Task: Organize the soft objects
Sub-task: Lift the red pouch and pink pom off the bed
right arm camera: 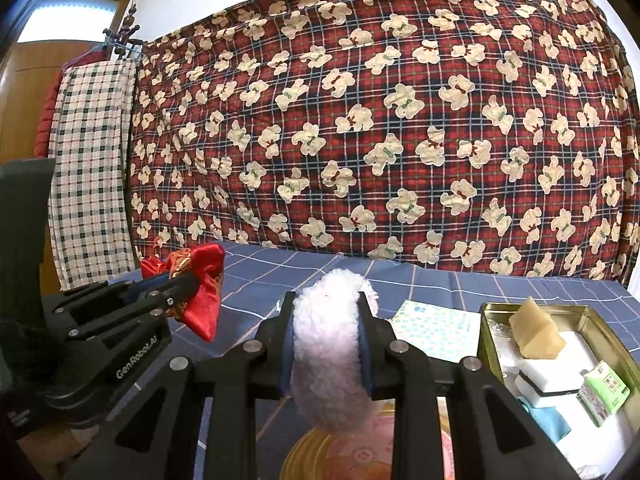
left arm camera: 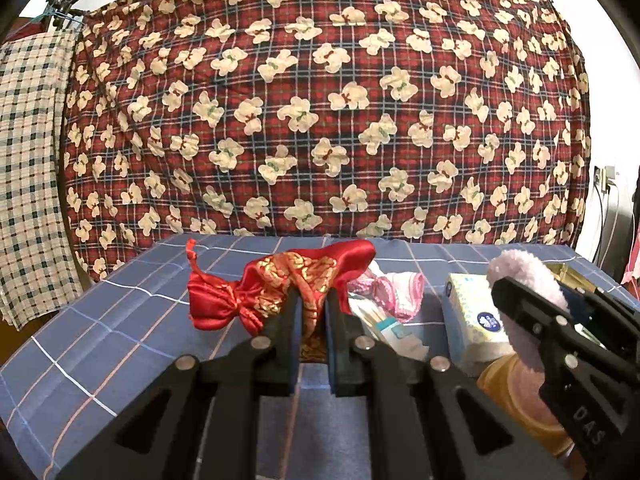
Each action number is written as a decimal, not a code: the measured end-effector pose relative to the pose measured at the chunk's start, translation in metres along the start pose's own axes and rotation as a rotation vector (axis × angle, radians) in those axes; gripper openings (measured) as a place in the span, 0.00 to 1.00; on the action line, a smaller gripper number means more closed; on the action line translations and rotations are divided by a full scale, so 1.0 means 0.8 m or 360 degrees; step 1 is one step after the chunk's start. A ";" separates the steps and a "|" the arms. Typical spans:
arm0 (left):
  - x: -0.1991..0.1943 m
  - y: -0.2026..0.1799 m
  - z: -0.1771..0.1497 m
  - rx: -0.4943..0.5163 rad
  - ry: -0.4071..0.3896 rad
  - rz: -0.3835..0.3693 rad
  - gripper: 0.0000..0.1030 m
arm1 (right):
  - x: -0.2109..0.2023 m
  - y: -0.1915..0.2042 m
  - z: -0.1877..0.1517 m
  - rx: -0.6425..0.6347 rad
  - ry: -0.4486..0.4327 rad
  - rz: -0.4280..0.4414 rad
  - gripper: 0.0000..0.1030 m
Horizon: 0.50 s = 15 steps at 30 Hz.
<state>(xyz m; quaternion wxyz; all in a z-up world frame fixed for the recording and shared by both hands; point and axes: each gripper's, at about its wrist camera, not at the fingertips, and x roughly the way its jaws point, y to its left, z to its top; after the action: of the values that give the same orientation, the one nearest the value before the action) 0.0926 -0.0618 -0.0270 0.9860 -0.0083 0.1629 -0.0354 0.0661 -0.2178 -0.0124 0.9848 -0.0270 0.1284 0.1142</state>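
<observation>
My left gripper is shut on a red satin drawstring pouch with gold embroidery, held up above the blue checked table cover. The same pouch and left gripper show at the left of the right wrist view. My right gripper is shut on a fluffy pale pink plush piece, which bulges between the pads above a round yellow tin lid. In the left wrist view that plush piece and the right gripper are at the right.
A pink cloth, a tissue pack and a small packet lie on the table. A gold tin box at the right holds white sponges, a beige block and a green packet. A red bear-print quilt hangs behind.
</observation>
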 end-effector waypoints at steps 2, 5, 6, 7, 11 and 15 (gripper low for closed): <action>-0.002 0.000 0.000 -0.0001 -0.0009 0.0002 0.08 | 0.000 0.000 0.000 -0.0002 -0.0001 -0.0002 0.28; -0.003 0.002 0.000 -0.0007 -0.0020 0.0009 0.08 | -0.001 -0.001 0.000 -0.0002 -0.0014 -0.0012 0.28; -0.004 0.002 0.000 -0.0011 -0.0026 0.0013 0.08 | -0.002 -0.001 0.000 -0.0004 -0.0016 -0.0013 0.28; -0.005 0.003 0.000 -0.0014 -0.0030 0.0014 0.08 | -0.002 -0.002 0.000 -0.0003 -0.0016 -0.0013 0.28; -0.007 0.004 0.001 -0.0020 -0.0041 0.0029 0.08 | -0.005 -0.002 0.000 -0.0004 -0.0033 -0.0024 0.28; -0.009 0.006 0.001 -0.0031 -0.0050 0.0036 0.08 | -0.008 -0.002 0.000 -0.0008 -0.0050 -0.0035 0.28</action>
<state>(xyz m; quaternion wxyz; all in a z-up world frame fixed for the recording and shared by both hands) 0.0864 -0.0562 -0.0239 0.9886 -0.0168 0.1476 -0.0226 0.0605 -0.2205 -0.0105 0.9878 -0.0292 0.1123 0.1041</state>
